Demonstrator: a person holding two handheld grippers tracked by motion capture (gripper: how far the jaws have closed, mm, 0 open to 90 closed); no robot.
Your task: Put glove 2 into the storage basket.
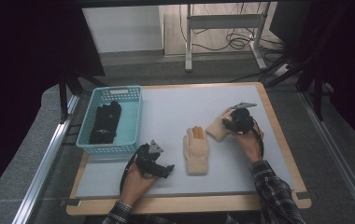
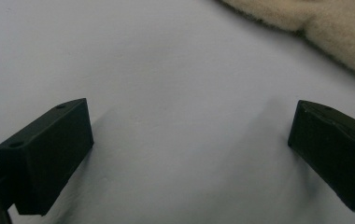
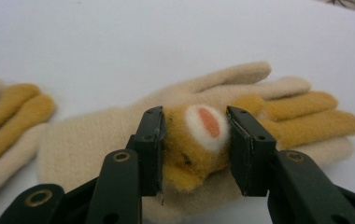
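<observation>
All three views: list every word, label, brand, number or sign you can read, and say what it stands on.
No text can be read in any view.
Black gloves in the teal basket: a faint pale mark, too small and blurred to read.
Cream gloves, tabletop and tongs: no lettering shows.

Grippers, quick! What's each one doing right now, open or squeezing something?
Left gripper: open, jaws wide apart over the table, holding nothing.
Right gripper: shut on the fuzzy patch of the right-hand cream glove.
</observation>
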